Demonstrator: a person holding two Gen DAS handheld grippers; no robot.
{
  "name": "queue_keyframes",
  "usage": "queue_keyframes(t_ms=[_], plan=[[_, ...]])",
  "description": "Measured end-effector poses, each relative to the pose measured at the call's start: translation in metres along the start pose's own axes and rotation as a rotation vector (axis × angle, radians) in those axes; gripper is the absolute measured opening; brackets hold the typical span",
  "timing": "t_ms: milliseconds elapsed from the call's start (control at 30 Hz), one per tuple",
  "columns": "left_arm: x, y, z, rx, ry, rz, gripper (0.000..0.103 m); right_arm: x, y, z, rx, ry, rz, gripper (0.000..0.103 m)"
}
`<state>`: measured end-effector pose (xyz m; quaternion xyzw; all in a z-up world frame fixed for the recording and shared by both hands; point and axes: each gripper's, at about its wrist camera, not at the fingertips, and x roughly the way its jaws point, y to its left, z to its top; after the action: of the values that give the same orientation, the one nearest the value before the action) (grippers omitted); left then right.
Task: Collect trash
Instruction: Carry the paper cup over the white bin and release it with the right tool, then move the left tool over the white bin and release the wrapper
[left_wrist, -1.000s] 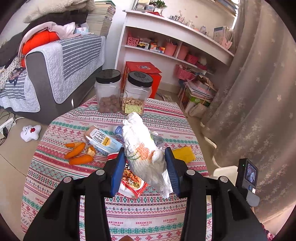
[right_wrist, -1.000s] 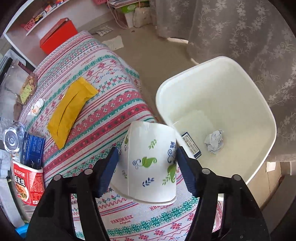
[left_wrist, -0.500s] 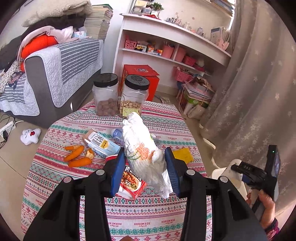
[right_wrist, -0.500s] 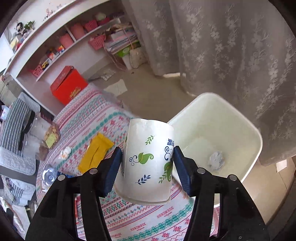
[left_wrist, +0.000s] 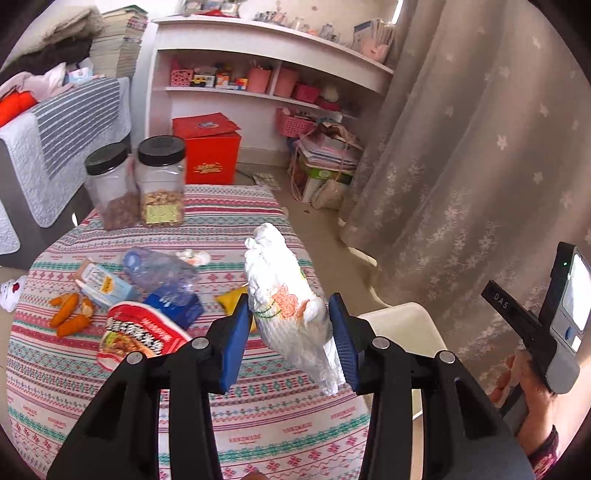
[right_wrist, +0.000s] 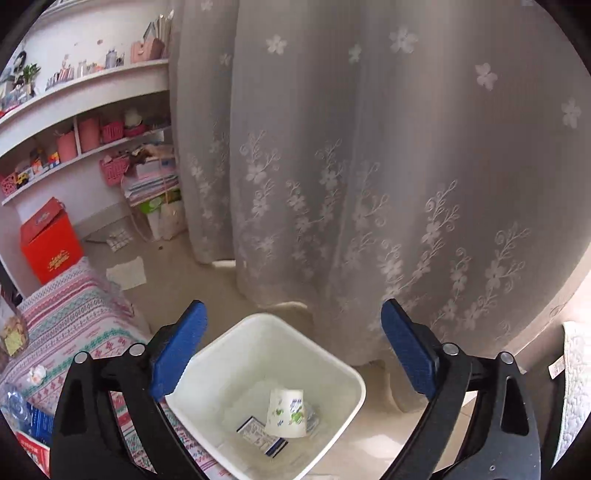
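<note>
Paper cup now in bin

Two handheld black grippers with blue finger pads, one gripped by a person's hand.

The left gripper and right gripper share one build: angular black plastic arms, round silver screws at the pivots, ribbed blue pads. From the left wrist view, the right unit carries a grey camera, a green light, and a bar lettered "DAS". The hand wears a dark red patterned cuff.
</note>
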<state>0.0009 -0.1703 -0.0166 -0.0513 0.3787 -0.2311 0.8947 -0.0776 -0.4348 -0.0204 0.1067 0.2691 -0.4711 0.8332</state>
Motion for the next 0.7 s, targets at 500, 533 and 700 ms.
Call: queue_keyframes(t_ms=[500, 533, 700], plan=[[0.081, -0.162, 0.007, 0.08, 0.173, -0.334, 0.057, 0.003, -0.096, 0.031, 0.297, -0.071, -0.121, 0.096], [0.085, -0.164, 0.007, 0.062, 0.19, -0.342, 0.061, 0.004, -0.1, 0.031, 0.31, -0.066, -0.12, 0.096], [0.076, -0.146, 0.009, 0.031, 0.187, -0.303, 0.071, 0.001, -0.094, 0.03, 0.315, -0.062, -0.072, 0.096]])
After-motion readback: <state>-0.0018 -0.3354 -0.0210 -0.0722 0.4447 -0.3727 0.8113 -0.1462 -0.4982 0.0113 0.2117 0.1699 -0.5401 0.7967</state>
